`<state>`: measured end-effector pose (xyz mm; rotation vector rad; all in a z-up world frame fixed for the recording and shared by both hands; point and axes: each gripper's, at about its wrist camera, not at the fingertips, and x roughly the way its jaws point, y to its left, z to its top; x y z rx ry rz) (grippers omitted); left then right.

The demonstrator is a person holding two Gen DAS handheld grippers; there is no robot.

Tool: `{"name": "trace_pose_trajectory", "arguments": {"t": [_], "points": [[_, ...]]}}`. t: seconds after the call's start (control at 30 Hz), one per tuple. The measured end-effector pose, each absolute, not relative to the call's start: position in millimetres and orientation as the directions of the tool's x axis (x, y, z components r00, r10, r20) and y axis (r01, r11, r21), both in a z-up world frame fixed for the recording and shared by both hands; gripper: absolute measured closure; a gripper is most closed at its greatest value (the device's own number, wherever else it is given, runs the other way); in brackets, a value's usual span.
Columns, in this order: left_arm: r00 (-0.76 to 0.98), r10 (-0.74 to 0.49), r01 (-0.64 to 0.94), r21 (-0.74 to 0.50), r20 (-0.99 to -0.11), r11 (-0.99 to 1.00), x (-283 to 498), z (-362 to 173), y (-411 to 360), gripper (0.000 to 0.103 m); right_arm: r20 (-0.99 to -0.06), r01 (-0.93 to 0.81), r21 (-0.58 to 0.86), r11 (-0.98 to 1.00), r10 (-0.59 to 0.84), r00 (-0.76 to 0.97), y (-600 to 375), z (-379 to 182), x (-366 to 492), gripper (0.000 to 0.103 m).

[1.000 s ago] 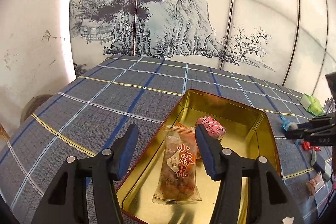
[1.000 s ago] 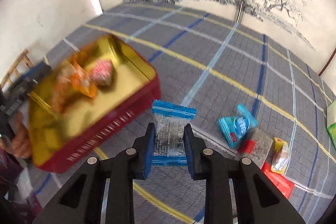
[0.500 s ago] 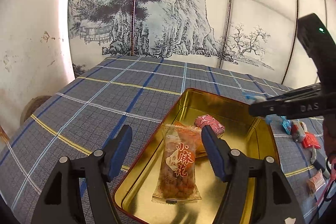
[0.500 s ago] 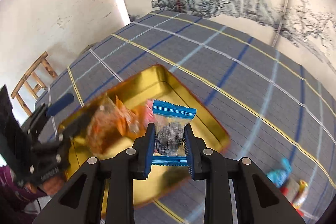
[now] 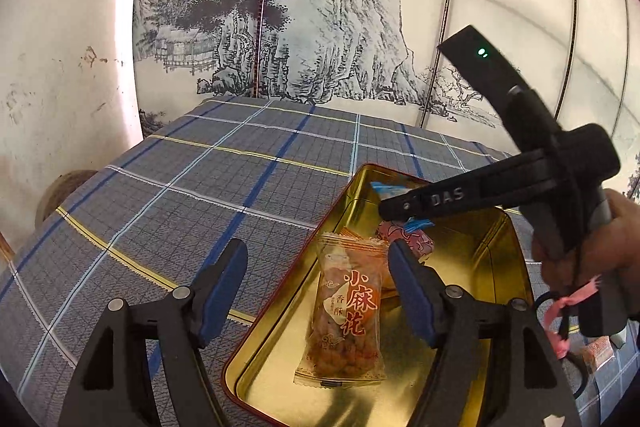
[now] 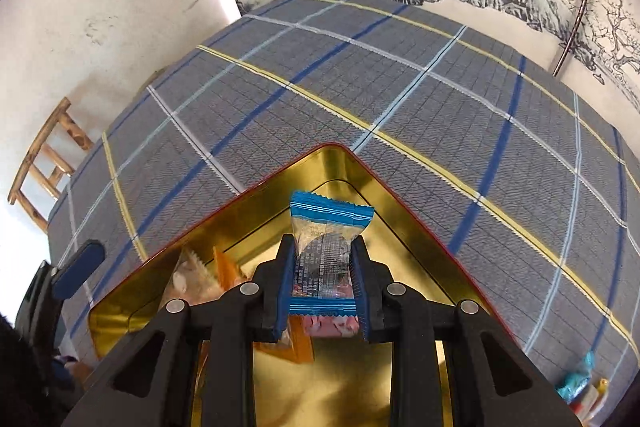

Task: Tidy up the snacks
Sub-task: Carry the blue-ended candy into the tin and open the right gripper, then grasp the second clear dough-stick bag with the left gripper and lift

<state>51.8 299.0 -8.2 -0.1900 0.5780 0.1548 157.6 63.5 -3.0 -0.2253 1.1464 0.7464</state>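
A gold tin with a red rim (image 5: pixel 504 267) (image 6: pixel 400 195) lies on the checked cloth. Inside it are a clear packet of fried twists with red characters (image 5: pixel 348 311), a pink wrapped sweet (image 5: pixel 416 241) (image 6: pixel 332 325) and an orange packet (image 6: pixel 224 269). My left gripper (image 5: pixel 320 267) hovers over the tin's near left side; its jaws are opening, the twist packet lying below them, untouched. My right gripper (image 6: pixel 322 259) is shut on a blue-and-clear packet (image 6: pixel 326 251) (image 5: pixel 386 189), held above the tin's far corner. In the left wrist view that gripper (image 5: pixel 394 207) reaches in from the right.
A hand (image 5: pixel 600 239) holds the right tool. Loose snacks lie on the cloth at the right (image 6: pixel 580 383) (image 5: pixel 600 351). A wooden chair (image 6: pixel 44 163) stands past the table's left edge. A painted screen (image 5: pixel 320 7) backs the table.
My right gripper has carried the blue packet leftward from the cloth to above the tin. My left gripper's jaws have spread wider and stayed in place.
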Motion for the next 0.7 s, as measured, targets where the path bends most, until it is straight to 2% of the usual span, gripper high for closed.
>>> {"name": "trace_pose_trajectory", "arguments": {"t": [0.33,0.4,0.63,0.7], "points": [[0.819,0.097,-0.213,-0.143,-0.565,0.966,52,-11,301,0.031,-0.845,-0.595,0.289,0.75,0.492,0.209,59,7,163,0.071],[0.819,0.099,-0.215,-0.142,-0.566,0.966,53,-12,301,0.031,-0.828,-0.598,0.31,0.739,0.519,0.211,55,12,160,0.067],[0.815,0.102,-0.219,-0.139,-0.57,0.966,54,-12,300,0.028,-0.783,-0.603,0.342,0.721,0.573,0.242,37,33,138,0.063],[0.813,0.104,-0.22,-0.137,-0.573,0.966,54,-14,300,0.027,-0.754,-0.605,0.361,0.71,0.603,0.259,19,44,121,0.058]]}}
